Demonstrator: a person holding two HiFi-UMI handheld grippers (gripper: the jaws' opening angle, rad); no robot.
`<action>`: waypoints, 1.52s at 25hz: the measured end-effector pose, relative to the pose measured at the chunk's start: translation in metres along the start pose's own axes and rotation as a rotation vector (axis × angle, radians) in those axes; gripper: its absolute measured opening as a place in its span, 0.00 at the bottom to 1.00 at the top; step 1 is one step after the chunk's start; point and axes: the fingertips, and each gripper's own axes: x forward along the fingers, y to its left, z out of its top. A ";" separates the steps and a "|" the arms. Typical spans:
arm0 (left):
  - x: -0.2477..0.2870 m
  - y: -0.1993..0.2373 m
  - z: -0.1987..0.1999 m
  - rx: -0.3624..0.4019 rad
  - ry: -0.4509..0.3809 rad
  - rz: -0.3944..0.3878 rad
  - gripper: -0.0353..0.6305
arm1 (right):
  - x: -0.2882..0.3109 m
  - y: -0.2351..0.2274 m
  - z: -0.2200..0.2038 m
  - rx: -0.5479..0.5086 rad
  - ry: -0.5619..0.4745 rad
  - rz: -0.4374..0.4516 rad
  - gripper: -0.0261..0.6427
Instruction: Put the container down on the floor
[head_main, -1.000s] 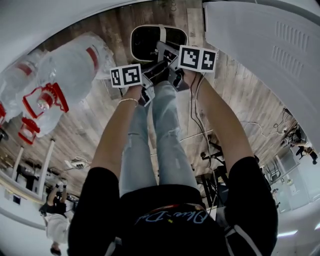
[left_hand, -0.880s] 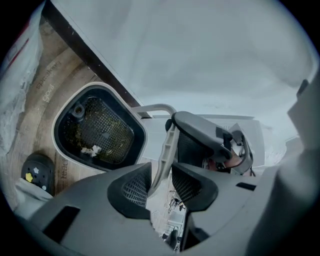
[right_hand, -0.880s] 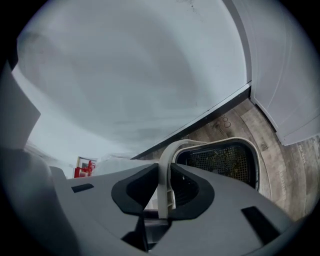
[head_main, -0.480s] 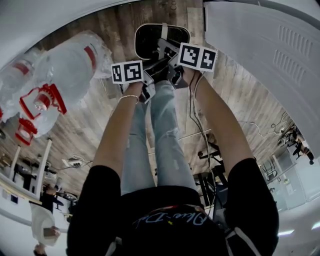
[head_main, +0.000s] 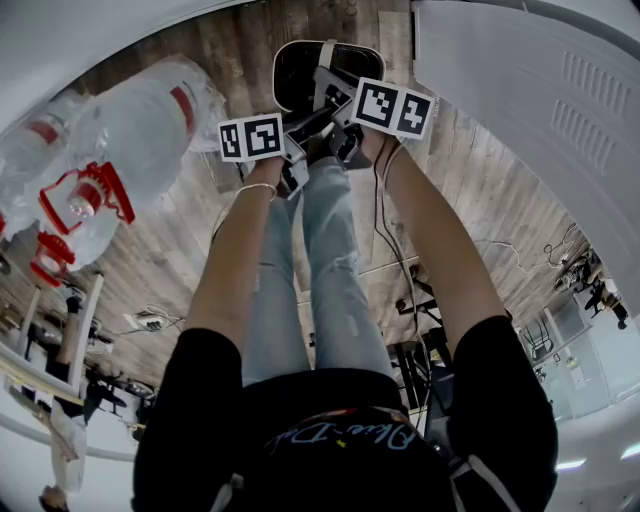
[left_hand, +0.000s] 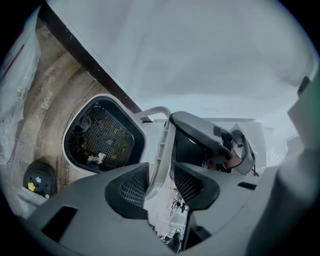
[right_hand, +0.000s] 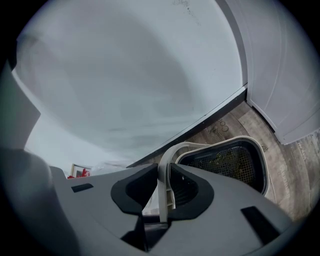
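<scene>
Over on the left lies a clear bag of water bottles (head_main: 130, 140) with red caps. Next, the left gripper (left_hand: 159, 176) has its fingers a bit apart around the container's pale handle (left_hand: 162, 145), with a gap on one side, so it is not squeezing. The container (left_hand: 144, 136) has a white rim and dark mesh inside, and it sits on the wooden floor (head_main: 480, 200) by the wall. The right gripper (right_hand: 162, 182) pinches the same handle tight. A big white panel (head_main: 540, 90) stands on the right.

The left arm (head_main: 232, 270) and right arm (head_main: 432, 250) extend toward the upper centre of the frame. The left gripper (left_hand: 160, 176) has its jaws apart, with the handle (left_hand: 161, 142) loose between them. The right gripper (right_hand: 164, 186) has its jaws clamped on that handle.
</scene>
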 end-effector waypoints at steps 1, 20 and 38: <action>-0.001 0.000 0.000 0.002 0.001 -0.001 0.25 | 0.000 0.000 -0.001 0.003 -0.003 -0.001 0.14; -0.025 0.027 0.012 0.061 -0.084 0.152 0.26 | -0.013 0.008 -0.017 0.060 -0.045 0.039 0.11; -0.054 0.049 0.028 0.146 -0.109 0.273 0.34 | -0.038 0.011 -0.026 0.156 -0.101 0.059 0.10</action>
